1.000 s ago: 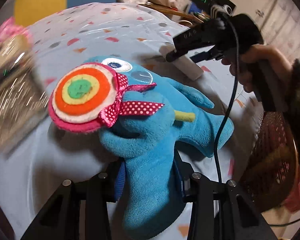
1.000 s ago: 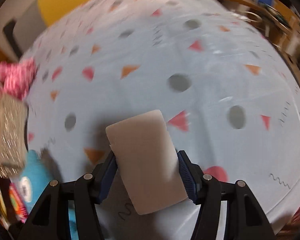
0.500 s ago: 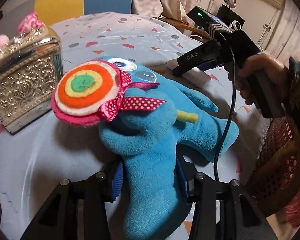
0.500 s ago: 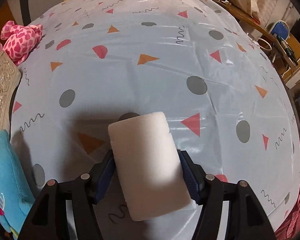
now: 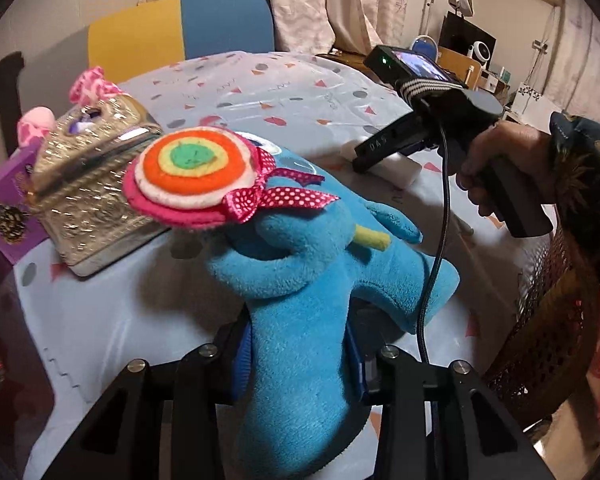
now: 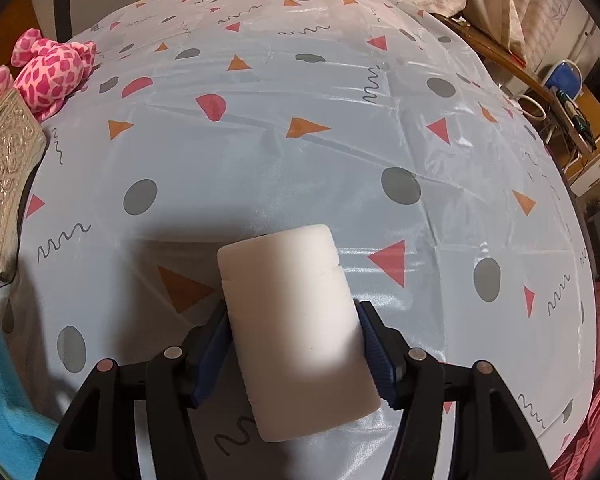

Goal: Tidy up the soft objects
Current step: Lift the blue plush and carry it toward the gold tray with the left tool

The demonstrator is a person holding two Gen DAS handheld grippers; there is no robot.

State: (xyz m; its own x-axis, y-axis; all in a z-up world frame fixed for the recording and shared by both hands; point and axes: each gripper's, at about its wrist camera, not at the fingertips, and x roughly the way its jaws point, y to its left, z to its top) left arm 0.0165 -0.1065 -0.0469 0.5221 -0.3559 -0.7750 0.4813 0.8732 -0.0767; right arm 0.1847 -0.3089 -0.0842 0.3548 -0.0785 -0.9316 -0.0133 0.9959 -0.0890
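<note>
Here the left gripper [image 5: 300,364] has its blue pads pressed into one limb of the blue plush toy [image 5: 312,276], and its jaws are closing further on it, so the pile bulges a little past the pads. The rest of the toy lies out ahead on the patterned tablecloth [image 5: 284,88], its felt lollipop [image 5: 192,168] with the dotted ribbon tilted up towards the silver embossed box [image 5: 88,196] just beside it.

The right gripper [image 6: 296,344] holds the white foam block [image 6: 296,328] across its narrow width, jaws about half apart and closing on it, pads on both long sides. Seen from the left wrist, the block's far end sits low at the cloth, near the toy's head; whether it rests there or hangs just above I cannot tell. A pink spotted plush [image 6: 52,68] lies well apart, by the box's far corner.

Both held things look light and yielding. The plush will sag and swing from a single limb, so a hold nearer the body would likely carry it steadier. The foam keeps its shape but dents under pressure; the present mid-length hold seems sound, though a hard squeeze may let it twist or spring out. The glossy cloth looks slippery, so anything set down may slide.
</note>
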